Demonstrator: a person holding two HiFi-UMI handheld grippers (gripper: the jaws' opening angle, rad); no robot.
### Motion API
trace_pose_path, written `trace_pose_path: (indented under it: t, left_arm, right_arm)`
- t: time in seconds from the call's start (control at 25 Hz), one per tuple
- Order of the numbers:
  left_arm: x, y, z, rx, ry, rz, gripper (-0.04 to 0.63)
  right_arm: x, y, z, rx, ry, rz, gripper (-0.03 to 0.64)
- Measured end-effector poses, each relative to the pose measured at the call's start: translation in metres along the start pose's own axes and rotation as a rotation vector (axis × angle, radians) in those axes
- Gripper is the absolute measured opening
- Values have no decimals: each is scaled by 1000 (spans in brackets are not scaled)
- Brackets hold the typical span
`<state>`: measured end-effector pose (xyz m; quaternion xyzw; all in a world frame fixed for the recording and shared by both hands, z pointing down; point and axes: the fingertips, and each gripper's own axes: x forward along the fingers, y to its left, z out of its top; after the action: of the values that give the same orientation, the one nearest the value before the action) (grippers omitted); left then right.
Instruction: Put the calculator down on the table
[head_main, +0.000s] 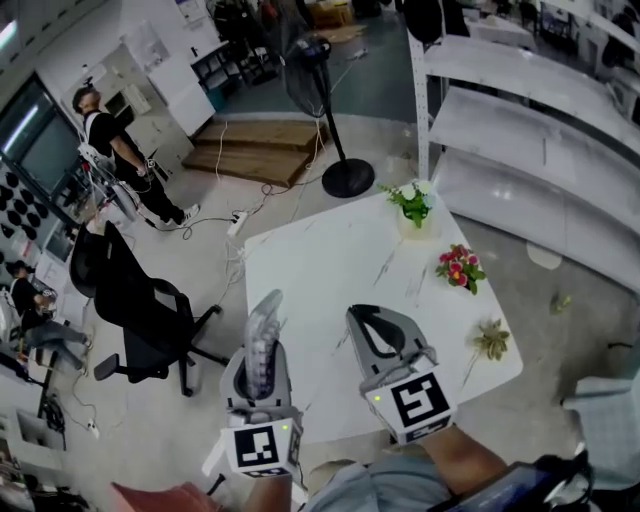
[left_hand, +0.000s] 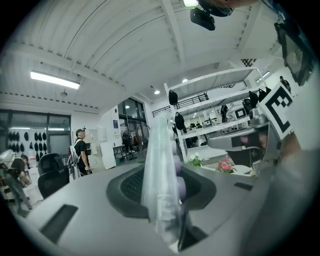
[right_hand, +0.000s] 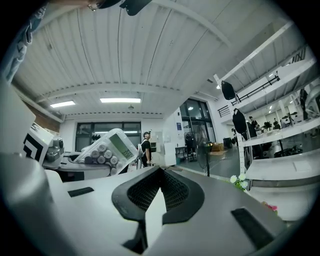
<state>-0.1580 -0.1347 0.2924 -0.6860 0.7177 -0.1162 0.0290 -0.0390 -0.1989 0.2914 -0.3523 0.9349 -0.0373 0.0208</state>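
3 plants (head_main: 413, 205) on table (head_main: 330, 260); fan (head_main: 308, 75) & chair (head_main: 140, 300) nearby.

Fan (head_main: 308, 65), office chair (head_main: 140, 300), pink flowers (head_main: 460, 268)

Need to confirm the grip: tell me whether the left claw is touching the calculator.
Touching. In the left gripper view the left claw pinches the calculator edge-on between its jaws.

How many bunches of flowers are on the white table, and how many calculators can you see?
Flower bunches: 3 (white, pink, yellowish)
Calculator: 1
Total: 4
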Motion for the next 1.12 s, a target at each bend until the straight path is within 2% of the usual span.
trace_pose_path:
  t: [0.24,0.44,0.64,1.12]
  left_arm:
    - [21,1,19,23,-34,10,132]
    - [35,5,12,14,-21,5,132]
    - [52,4,-14,15,-4,-24,132]
    - [79,-13,-107,-50,173,-114,132]
  right_arm:
    - [19,-15,19,-16,-41,18,18]
    - [29,-22,17,-24,-39,19,18]
    - [40,-28,5,-25,-9,-1,17]
    - [55,-41,-50,0,128,-48,18]
